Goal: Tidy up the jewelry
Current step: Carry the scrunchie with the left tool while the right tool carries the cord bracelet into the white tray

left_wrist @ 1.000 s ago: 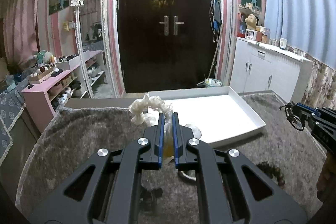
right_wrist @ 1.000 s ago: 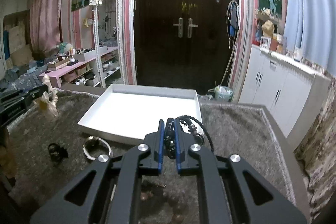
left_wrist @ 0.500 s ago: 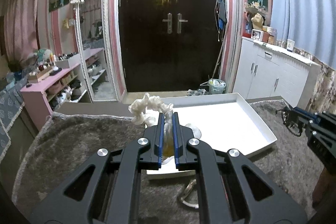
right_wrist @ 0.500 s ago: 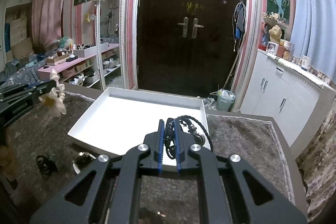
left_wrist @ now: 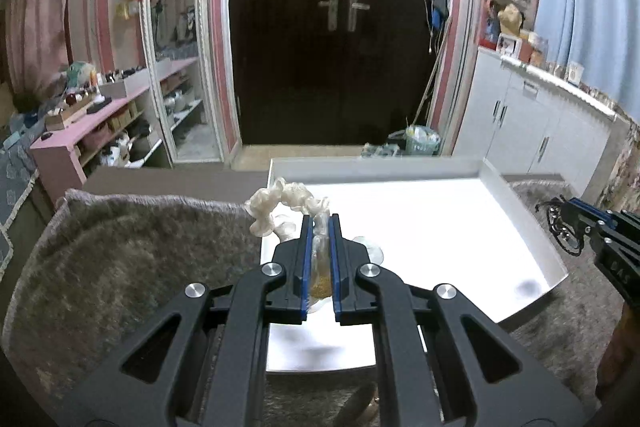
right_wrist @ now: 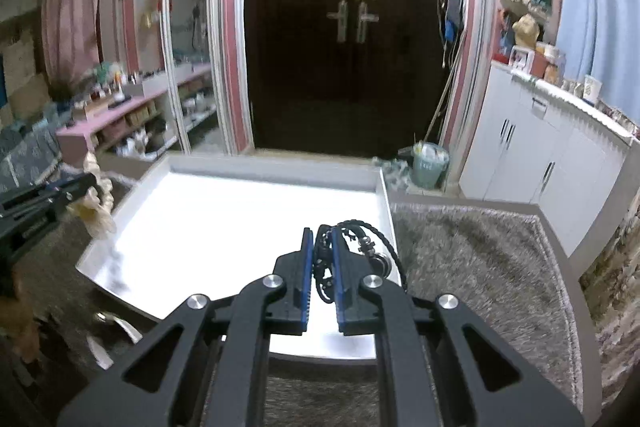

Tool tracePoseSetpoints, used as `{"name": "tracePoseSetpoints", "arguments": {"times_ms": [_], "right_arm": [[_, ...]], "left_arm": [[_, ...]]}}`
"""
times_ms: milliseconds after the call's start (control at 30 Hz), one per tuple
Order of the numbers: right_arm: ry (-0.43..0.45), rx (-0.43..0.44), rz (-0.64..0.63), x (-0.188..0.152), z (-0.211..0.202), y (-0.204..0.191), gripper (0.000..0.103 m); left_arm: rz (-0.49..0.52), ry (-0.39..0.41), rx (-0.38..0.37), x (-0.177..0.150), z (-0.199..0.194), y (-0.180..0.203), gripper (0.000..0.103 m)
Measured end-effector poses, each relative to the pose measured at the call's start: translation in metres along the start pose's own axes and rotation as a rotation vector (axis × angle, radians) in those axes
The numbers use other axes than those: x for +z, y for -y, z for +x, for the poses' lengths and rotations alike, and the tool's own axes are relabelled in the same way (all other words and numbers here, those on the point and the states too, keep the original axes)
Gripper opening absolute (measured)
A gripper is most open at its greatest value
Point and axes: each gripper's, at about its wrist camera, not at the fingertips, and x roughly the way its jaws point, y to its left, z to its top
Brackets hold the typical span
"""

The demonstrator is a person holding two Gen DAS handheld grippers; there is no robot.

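My left gripper (left_wrist: 319, 223) is shut on a white flower-bead bracelet (left_wrist: 280, 203) and holds it above the left part of the white tray (left_wrist: 500, 187). My right gripper (right_wrist: 322, 235) is shut on a black braided bracelet (right_wrist: 368, 239) with a metal charm, held above the tray's right side (right_wrist: 382, 187). Each gripper shows in the other's view: the right one with its black bracelet (left_wrist: 600, 231) at the tray's right edge, the left one with the white bracelet (right_wrist: 94, 203) at the tray's left edge.
The tray lies on a grey shaggy cloth (right_wrist: 480, 259) covering the table. A silver bangle (right_wrist: 116, 327) lies on the cloth in front of the tray's near left corner. White cabinets (left_wrist: 540, 131) stand at the right, pink shelves (left_wrist: 100, 123) at the left.
Both grippers have moved forward from over the cloth to over the tray, each still holding its bracelet. The loose pieces on the cloth have dropped toward the bottom of the views.
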Motion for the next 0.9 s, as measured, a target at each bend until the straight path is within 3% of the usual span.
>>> {"name": "tracePoseSetpoints", "arguments": {"times_ms": [233,433,567,900], "right_arm": [[-0.132,-0.003,-0.034,-0.019,0.046,-0.007,0.008],[-0.194,-0.014,-0.056,-0.027,0.06,-0.012,0.008],[-0.22,-0.004,-0.055,-0.03,0.063,-0.012,0.008],[-0.253,0.018,-0.05,-0.032,0.068,-0.013,0.008]], "left_arm": [[0.018,-0.097,-0.003,-0.011,0.035,-0.001,0.006],[0.042,-0.168,-0.003,-0.014,0.051,0.002,0.007],[0.079,-0.232,0.04,-0.02,0.066,0.01,0.008],[0.117,-0.279,0.058,-0.023,0.079,0.022,0.013]]}}
